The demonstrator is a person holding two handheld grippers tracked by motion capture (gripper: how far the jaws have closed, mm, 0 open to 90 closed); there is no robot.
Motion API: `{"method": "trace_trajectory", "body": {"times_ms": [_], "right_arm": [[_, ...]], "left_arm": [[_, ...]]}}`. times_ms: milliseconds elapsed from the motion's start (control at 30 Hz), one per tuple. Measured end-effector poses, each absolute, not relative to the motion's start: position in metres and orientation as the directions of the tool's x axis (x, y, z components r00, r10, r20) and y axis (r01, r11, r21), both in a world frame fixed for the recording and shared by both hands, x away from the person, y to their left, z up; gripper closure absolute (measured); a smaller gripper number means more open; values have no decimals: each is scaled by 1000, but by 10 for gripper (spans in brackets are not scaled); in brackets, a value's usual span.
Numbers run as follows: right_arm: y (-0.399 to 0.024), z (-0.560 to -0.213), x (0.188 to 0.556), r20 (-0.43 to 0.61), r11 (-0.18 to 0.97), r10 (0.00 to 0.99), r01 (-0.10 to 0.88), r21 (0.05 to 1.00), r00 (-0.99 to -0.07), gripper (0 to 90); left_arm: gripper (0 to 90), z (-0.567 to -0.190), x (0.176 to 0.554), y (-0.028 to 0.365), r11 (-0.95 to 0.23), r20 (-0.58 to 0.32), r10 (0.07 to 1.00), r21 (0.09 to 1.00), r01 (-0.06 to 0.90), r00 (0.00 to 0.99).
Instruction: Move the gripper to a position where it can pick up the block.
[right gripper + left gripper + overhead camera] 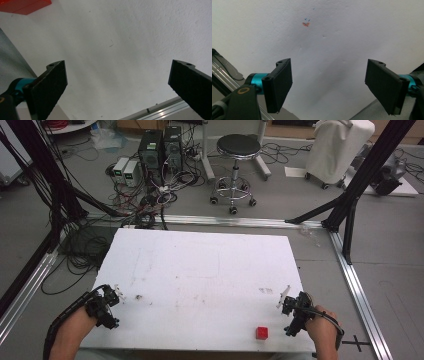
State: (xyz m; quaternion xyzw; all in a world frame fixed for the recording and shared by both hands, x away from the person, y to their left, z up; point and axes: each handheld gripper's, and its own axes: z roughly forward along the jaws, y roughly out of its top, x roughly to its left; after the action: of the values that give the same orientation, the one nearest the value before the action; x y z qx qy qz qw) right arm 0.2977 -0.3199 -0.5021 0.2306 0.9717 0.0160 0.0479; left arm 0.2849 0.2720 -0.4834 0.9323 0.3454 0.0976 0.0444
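A small red cube (261,333) sits on the white table (200,280) near its front edge, right of centre. My right gripper (292,312) hovers just right of the cube at the table's right edge, jaws open and empty. In the right gripper view the open gripper (120,87) faces bare white board, with the red cube (23,5) at the top left corner. My left gripper (107,305) is over the table's front left corner, open and empty. The left gripper view has that gripper (334,87) wide open above the board, beyond it a small orange and blue mark (306,23).
Past the table's far edge stand a black stool (237,150), computer boxes (160,150) with tangled cables and a white covered unit (337,147). Black frame posts (360,180) rise at the right and left. Aluminium rails (360,295) run along the floor beside the table.
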Motion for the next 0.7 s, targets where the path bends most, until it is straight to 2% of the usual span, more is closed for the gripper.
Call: {"method": "trace_trajectory", "body": {"times_ms": [700], "right_arm": [[-323,-500,296,-100,896,444,442,50,-890,13]], "left_arm": [[222,-484,284,271,-757,157,653,147,636,741]]}}
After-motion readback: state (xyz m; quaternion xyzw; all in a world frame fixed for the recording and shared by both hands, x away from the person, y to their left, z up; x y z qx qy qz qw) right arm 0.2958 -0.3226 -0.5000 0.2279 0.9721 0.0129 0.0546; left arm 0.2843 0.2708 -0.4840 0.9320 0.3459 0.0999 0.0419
